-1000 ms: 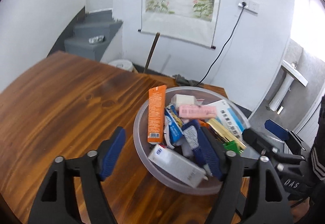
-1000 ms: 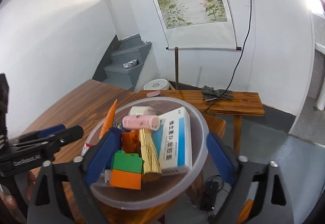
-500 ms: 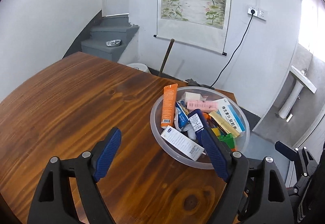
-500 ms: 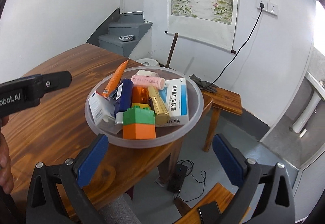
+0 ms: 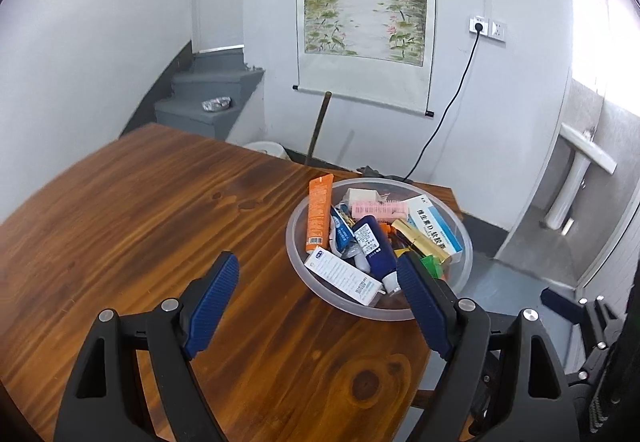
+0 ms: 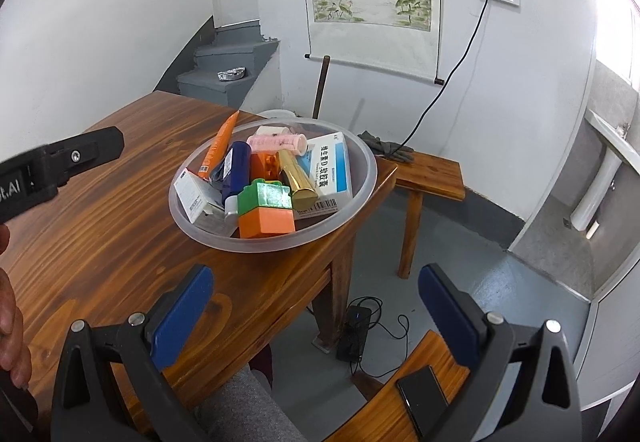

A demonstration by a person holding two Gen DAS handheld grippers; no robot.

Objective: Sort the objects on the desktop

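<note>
The wooden worktop (image 5: 132, 226) fills the left-wrist view from 7 to 12 o'clock, its grain bare apart from one load near the far right corner. There, at about 2 o'clock from the left tool (image 5: 318, 302), stands a clear plastic bowl (image 5: 294, 242) heaped with the things to be sorted. In the right-wrist view the same bowl (image 6: 362, 201) sits at 11 o'clock from the right tool (image 6: 316, 308), close to the worktop's corner edge.

Inside the bowl, the white and blue medicine box (image 6: 332, 171) leans at the 3 o'clock side. A white carton (image 5: 342, 276) lies at the 7 o'clock rim in the left-wrist view. An orange tube (image 5: 319, 215) slants up the 10 o'clock wall, its end over the rim. A dark blue bottle (image 5: 374, 244) lies in the middle, touching the carton. A green block stacked on an orange block (image 6: 266, 207) stands at 6 o'clock in the right-wrist view, beside a gold stick (image 6: 296, 177). A pink roll (image 6: 278, 141) rests at 12 o'clock.

Both tools are spread wide with nothing between their blue pads; the left hangs over bare worktop just short of the bowl, the right past the worktop's edge, above the floor.
</note>
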